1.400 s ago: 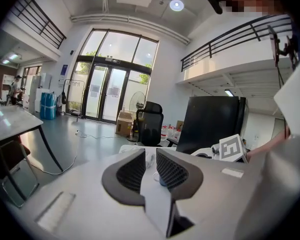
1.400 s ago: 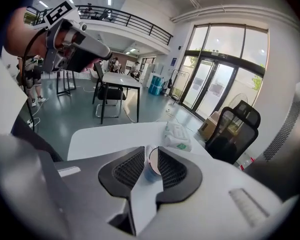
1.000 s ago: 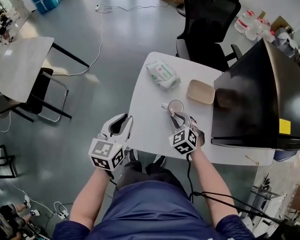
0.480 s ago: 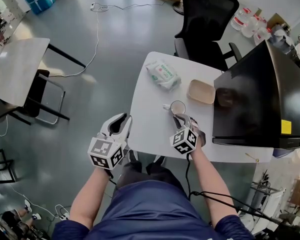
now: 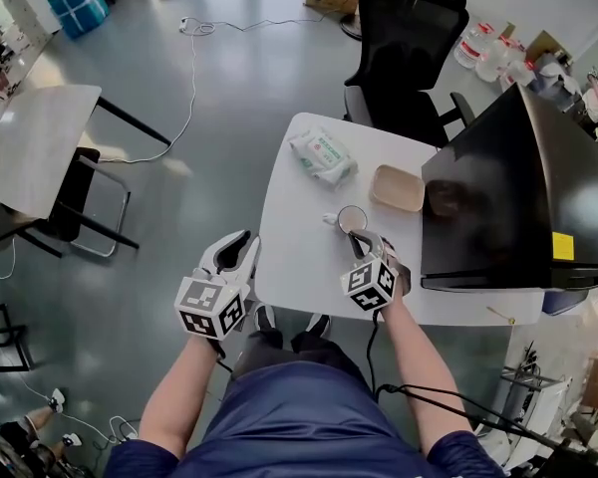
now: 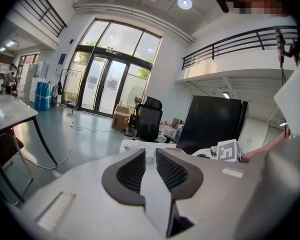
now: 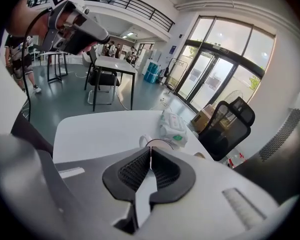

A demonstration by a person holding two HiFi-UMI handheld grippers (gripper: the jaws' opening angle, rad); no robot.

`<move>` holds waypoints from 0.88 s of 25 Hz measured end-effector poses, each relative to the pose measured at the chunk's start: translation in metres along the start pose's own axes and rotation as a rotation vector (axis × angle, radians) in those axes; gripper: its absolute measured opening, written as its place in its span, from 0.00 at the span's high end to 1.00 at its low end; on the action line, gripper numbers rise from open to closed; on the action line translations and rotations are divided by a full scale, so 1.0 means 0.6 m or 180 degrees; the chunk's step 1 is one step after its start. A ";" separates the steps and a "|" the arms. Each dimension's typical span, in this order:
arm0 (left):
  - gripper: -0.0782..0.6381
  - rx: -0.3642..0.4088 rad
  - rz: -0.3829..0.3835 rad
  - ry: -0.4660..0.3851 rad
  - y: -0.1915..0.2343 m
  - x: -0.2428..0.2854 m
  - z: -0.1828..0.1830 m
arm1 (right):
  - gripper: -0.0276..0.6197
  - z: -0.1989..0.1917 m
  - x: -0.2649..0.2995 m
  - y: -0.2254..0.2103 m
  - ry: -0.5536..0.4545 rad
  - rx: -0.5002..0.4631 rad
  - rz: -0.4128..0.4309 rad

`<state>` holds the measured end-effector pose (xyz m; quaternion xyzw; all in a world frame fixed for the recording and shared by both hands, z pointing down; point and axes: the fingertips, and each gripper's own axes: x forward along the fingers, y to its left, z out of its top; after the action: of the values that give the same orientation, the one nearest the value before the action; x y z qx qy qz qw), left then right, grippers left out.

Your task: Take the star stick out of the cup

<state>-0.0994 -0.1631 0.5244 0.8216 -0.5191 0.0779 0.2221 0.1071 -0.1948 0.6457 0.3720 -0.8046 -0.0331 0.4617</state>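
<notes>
While the left gripper [image 5: 239, 245] hangs over the floor just beside the left edge of the white bench [image 5: 299, 267], its fingers [image 6: 131, 171] stand a narrow gap apart with nothing between them. The right gripper [image 5: 362, 241] is over the bench, its tips at the near rim of the cup [image 5: 351, 216], a white cup with its handle turned to the left. Its fingers [image 7: 136, 170] are pressed together on the star stick [image 7: 150, 155]. The stick shows only as a thin pale sliver in the seam between the pads, right at the cup's mouth, and its star end cannot be made out. Beyond the cup lie a pack of wipes [image 5: 323, 155] toward the far left corner and a tan bowl [image 5: 397, 187] to its right. A large black box [image 5: 518, 197] covers the right side of the bench, close to the bowl. A black office chair [image 5: 409, 38] stands at the far edge.
</notes>
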 end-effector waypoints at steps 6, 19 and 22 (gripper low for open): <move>0.79 0.0024 -0.0056 -0.0031 -0.014 0.001 0.005 | 0.94 0.006 -0.023 -0.025 -0.0166 0.0574 0.0002; 0.79 0.0139 -0.0239 -0.0105 -0.047 0.013 0.034 | 0.94 0.021 -0.094 -0.080 -0.0506 0.1595 -0.0048; 0.79 0.0170 -0.0269 -0.0151 -0.049 0.016 0.048 | 0.94 0.028 -0.114 -0.094 -0.0596 0.1728 -0.0089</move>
<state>-0.0717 -0.1732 0.4940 0.8501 -0.4869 0.0627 0.1908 0.1466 -0.1975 0.5643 0.4884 -0.8179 0.1430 0.2684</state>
